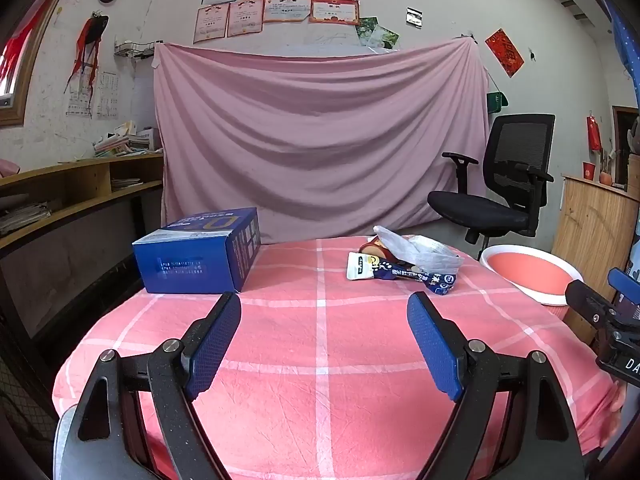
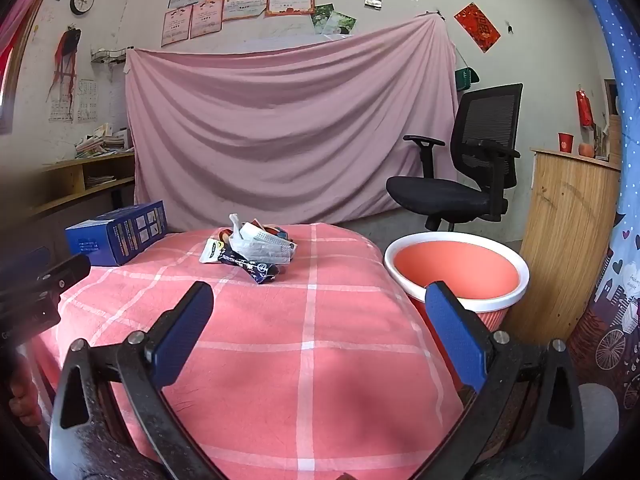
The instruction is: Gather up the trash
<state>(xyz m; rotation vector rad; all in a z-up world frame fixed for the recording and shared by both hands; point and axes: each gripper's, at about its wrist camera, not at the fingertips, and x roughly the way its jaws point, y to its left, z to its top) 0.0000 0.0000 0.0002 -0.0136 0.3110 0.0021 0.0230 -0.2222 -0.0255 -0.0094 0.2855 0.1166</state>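
Observation:
A small heap of trash lies at the far side of the table: a crumpled clear wrapper, a white sachet and a dark blue snack wrapper. A pink bin with a white rim stands beside the table's right edge. My left gripper hovers open over the near part of the pink checked cloth, nothing between its blue pads. My right gripper is open too, held wide, well short of the heap. The tip of the right tool shows at the left view's right edge.
A blue cardboard box sits on the table's far left corner. A black office chair stands behind the bin, before a pink hanging sheet. A wooden cabinet is on the right, shelves on the left.

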